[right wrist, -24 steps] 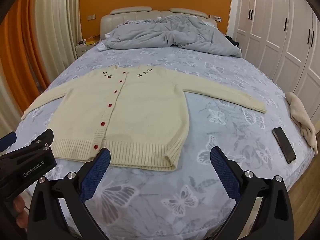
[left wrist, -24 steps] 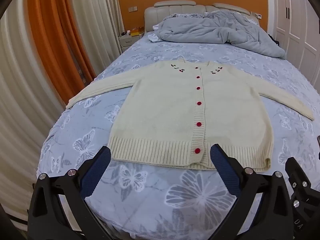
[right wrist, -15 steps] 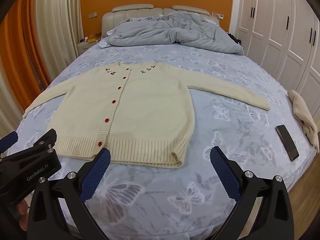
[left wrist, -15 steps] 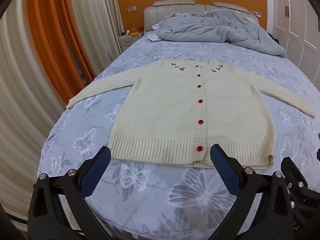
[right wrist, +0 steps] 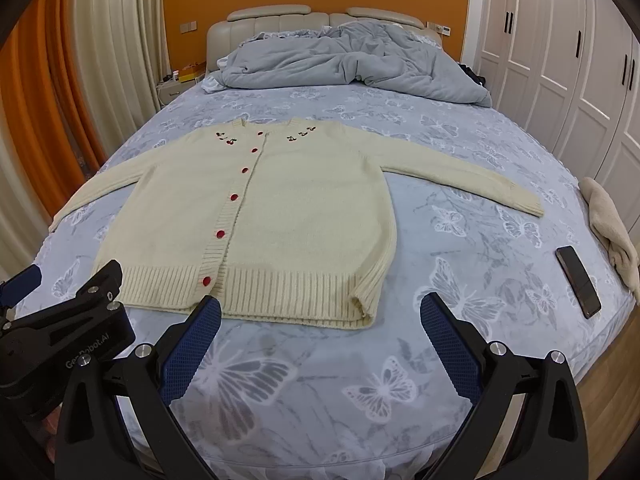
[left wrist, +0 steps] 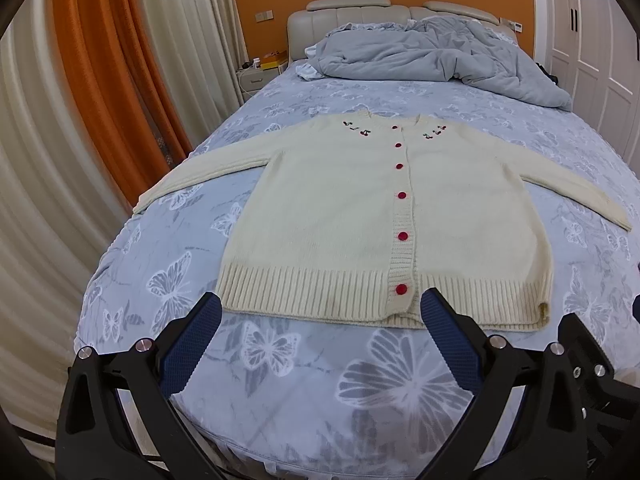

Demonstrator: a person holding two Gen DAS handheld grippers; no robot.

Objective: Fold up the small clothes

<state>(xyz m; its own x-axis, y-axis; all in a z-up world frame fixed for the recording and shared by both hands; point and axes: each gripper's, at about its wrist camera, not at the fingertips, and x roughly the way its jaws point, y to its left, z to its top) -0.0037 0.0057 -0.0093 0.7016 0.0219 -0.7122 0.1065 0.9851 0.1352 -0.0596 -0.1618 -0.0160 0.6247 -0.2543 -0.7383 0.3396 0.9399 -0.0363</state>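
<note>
Right now the left gripper (left wrist: 320, 320) hangs with its blue-padded fingers (left wrist: 192, 344) spread wide and nothing between them, poised just short of the cardigan's ribbed hem (left wrist: 320, 292), with the lowest red button (left wrist: 401, 289) showing in the gap. The right gripper (right wrist: 320, 320) is likewise wide apart and empty, near the hem's right corner (right wrist: 364, 308). The cream cardigan (left wrist: 360, 208) lies flat and face up on the butterfly-print bedsheet (left wrist: 312, 380), buttoned, both sleeves stretched out to the sides, small cherry embroidery at the neckline. In the right wrist view the left gripper's black body (right wrist: 68, 340) sits at the cardigan's lower left and carries white lettering that reads roughly "GenRobot.AI". Beyond the cardigan's right sleeve a dark phone (right wrist: 578, 282) lies on the sheet, with a beige cloth (right wrist: 612, 232) past it at the bed edge. Behind the cardigan's collar a rumpled grey duvet (left wrist: 420, 52) is heaped against the headboard.
</note>
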